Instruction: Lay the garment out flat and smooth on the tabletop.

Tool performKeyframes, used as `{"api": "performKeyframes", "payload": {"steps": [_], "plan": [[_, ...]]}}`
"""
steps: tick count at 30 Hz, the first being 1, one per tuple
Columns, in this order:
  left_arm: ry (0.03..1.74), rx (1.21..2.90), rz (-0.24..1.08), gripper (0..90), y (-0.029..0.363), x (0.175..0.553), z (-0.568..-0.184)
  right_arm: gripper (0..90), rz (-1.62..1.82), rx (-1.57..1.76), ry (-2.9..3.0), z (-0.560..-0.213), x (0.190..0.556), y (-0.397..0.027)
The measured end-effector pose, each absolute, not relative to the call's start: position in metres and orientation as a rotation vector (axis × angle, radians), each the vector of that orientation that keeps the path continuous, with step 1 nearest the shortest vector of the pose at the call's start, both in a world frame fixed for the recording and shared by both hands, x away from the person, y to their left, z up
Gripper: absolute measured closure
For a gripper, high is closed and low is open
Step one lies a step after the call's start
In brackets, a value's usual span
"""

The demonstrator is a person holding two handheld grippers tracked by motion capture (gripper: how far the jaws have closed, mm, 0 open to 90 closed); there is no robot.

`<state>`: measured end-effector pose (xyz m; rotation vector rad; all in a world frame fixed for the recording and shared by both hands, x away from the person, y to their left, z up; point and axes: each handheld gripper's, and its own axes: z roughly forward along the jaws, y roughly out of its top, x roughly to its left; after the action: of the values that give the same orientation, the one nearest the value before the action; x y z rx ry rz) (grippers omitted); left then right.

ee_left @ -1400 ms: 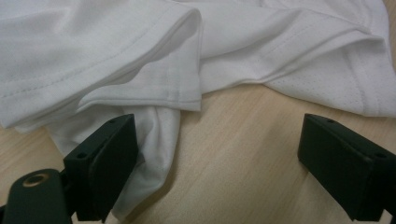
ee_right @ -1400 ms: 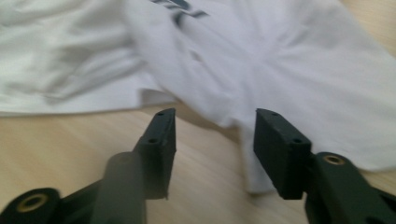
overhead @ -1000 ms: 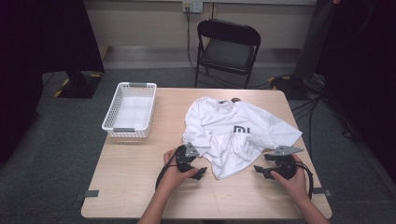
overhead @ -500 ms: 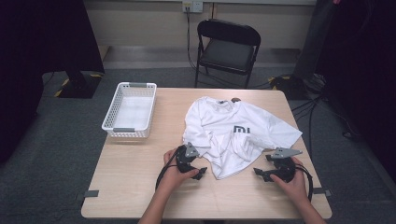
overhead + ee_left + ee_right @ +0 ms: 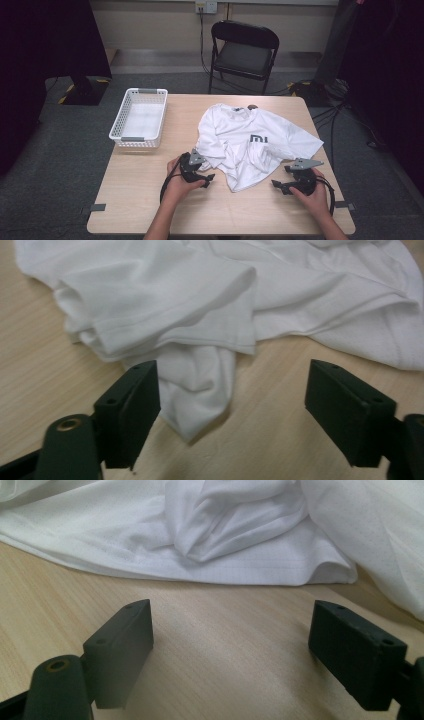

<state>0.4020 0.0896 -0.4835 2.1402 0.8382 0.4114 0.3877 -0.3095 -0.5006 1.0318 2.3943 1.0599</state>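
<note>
A white T-shirt (image 5: 252, 145) was found crumpled on the wooden table (image 5: 150, 200), right of the white basket (image 5: 139, 119). The left gripper (image 5: 202, 176) was held at the shirt's left sleeve; its jaws had just been closing but stood wide apart, a fold of sleeve lying between them ungripped. The right gripper (image 5: 282, 184) was held near the hem, jaws wide, nothing grasped.

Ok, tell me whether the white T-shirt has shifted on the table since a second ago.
No. The white T-shirt lies where it did, its collar as near the table's far edge and its left side as far from the white basket.
</note>
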Motion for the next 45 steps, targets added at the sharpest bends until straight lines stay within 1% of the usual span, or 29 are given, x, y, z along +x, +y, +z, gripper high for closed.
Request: {"api": "performKeyframes", "payload": {"steps": [2,3,4,6,8,10,11,12,15,17,18,20,24,27,29,39,45], "plan": [[0.864,2.114,0.437,29.2,0.094,0.404,-0.482,17.2,1.060,1.031,2.395,-0.501,0.388,-0.310],[0.867,2.107,0.446,34.6,0.096,0.406,-0.481,17.2,1.060,1.031,2.395,-0.501,0.388,-0.310],[0.882,2.088,0.461,34.6,0.098,0.407,-0.480,17.2,1.060,1.031,2.395,-0.501,0.388,-0.310],[0.909,2.066,0.526,38.8,0.102,0.409,-0.478,17.2,1.060,1.032,2.395,-0.501,0.388,-0.309],[0.927,2.055,0.568,46.0,0.105,0.411,-0.478,17.2,1.060,1.032,2.395,-0.501,0.388,-0.309],[0.938,2.036,0.589,48.9,0.107,0.413,-0.478,17.2,1.060,1.032,2.395,-0.501,0.388,-0.309],[0.940,2.038,0.593,52.2,0.108,0.414,-0.477,17.2,1.061,1.032,2.395,-0.501,0.388,-0.309],[0.943,2.028,0.598,52.9,0.109,0.415,-0.478,17.2,1.061,1.032,2.395,-0.501,0.388,-0.309],[0.936,2.027,0.582,61.2,0.110,0.419,-0.480,17.2,1.061,1.032,2.396,-0.501,0.388,-0.309],[0.940,2.019,0.569,64.4,0.109,0.421,-0.482,17.2,1.061,1.032,2.396,-0.501,0.388,-0.309],[0.942,2.029,0.553,67.7,0.109,0.423,-0.483,17.2,1.061,1.031,2.396,-0.501,0.388,-0.309],[0.950,2.038,0.540,70.2,0.108,0.424,-0.485,17.2,1.061,1.031,2.397,-0.501,0.388,-0.309],[0.979,2.042,0.517,82.4,0.109,0.427,-0.487,17.2,1.061,1.030,2.397,-0.501,0.388,-0.309],[0.996,2.036,0.497,88.5,0.110,0.428,-0.486,17.3,1.062,1.027,2.398,-0.501,0.388,-0.309],[0.995,2.041,0.499,90.0,0.110,0.428,-0.484,17.2,1.062,1.027,2.399,-0.501,0.388,-0.309],[1.033,2.036,0.487,90.0,0.119,0.429,-0.467,17.2,1.063,1.022,2.402,-0.501,0.387,-0.309],[1.021,2.040,0.467,90.0,0.117,0.429,-0.463,17.2,1.064,1.020,2.404,-0.501,0.387,-0.309]]}}
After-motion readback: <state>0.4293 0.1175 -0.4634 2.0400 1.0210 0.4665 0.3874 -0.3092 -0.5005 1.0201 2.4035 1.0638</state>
